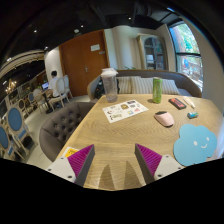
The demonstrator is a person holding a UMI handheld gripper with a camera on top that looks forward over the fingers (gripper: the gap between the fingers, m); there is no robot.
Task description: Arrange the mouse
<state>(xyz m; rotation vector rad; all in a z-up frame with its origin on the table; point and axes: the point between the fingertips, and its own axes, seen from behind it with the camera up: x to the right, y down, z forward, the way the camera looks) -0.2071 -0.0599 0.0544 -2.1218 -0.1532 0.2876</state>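
Note:
A pinkish-white mouse [165,119] lies on the wooden table [120,140], beyond my fingers and to the right. A round light-blue mat [196,145] lies just right of it, near the table's right edge. My gripper [113,158] is open and empty above the table's near part, its magenta pads [80,158] wide apart with bare wood between them.
A printed sheet [125,110] lies mid-table. A white cup [109,84] and a green bottle [157,89] stand at the far edge. A dark flat item [178,102] and a small teal object [192,114] lie at right. A grey sofa [62,122] stands left of the table.

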